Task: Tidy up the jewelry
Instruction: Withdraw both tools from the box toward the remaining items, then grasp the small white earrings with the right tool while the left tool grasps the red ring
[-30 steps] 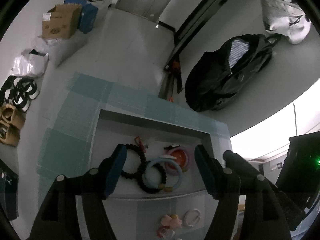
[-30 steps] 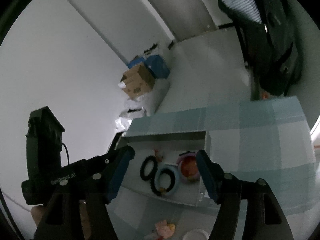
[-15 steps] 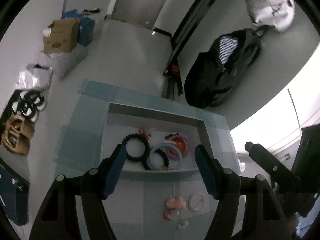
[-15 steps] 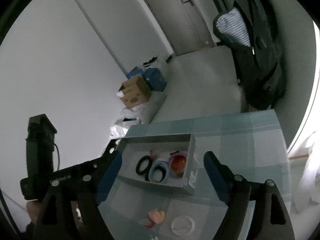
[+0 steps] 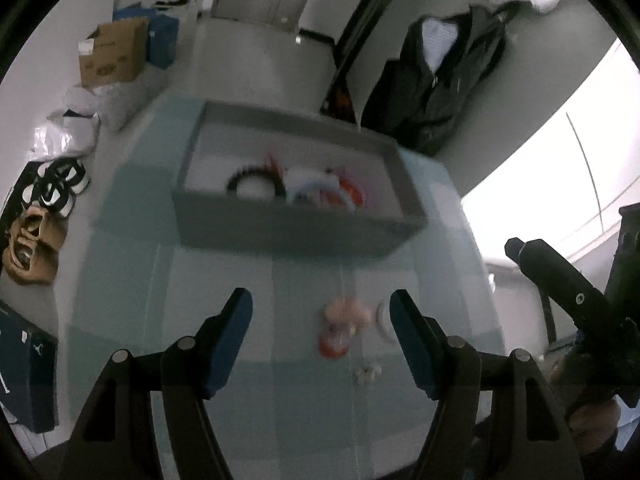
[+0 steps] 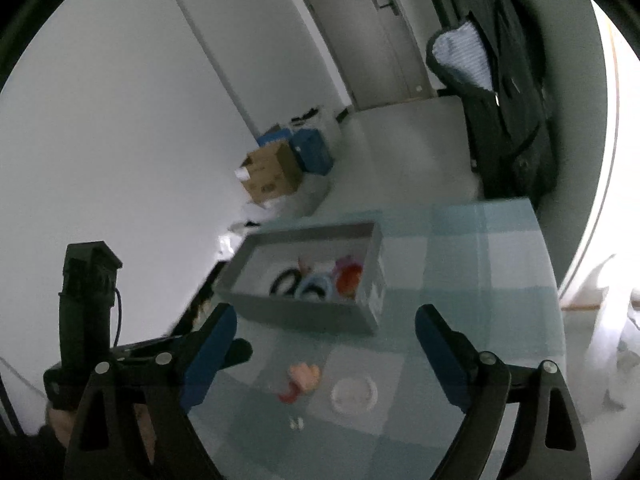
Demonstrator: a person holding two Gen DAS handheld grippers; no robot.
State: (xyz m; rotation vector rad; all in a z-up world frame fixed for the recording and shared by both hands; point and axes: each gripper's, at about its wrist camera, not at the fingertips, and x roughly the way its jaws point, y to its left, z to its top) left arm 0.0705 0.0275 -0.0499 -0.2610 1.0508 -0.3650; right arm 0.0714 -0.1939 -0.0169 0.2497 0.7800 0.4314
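Note:
A grey tray (image 5: 296, 232) (image 6: 296, 312) on the blue checked tablecloth holds a black beaded bracelet (image 5: 250, 178) (image 6: 285, 280), a pale blue ring (image 5: 306, 194) (image 6: 316, 289) and a red-orange piece (image 5: 352, 196) (image 6: 349, 278). In front of the tray lie a pink item (image 5: 344, 312) (image 6: 306, 374), a red piece (image 5: 332, 346) (image 6: 289, 394), a white ring (image 6: 354, 394) and a small pale piece (image 5: 368, 372) (image 6: 296, 423). My left gripper (image 5: 321, 312) is open and empty above these loose items. My right gripper (image 6: 325, 334) is open and empty, between tray and loose items.
The tablecloth (image 5: 224, 360) (image 6: 472, 264) ends at the table's far edge. On the floor are a cardboard box (image 5: 114, 58) (image 6: 272, 176), shoes (image 5: 34, 240) and a black jacket (image 5: 440, 80) (image 6: 508, 112) by the wall. The other handle shows in each view (image 5: 568, 292) (image 6: 86, 312).
Both grippers have pulled back from the tray towards me and lowered. The loose items in front of the tray now lie between the fingers. Both stay open.

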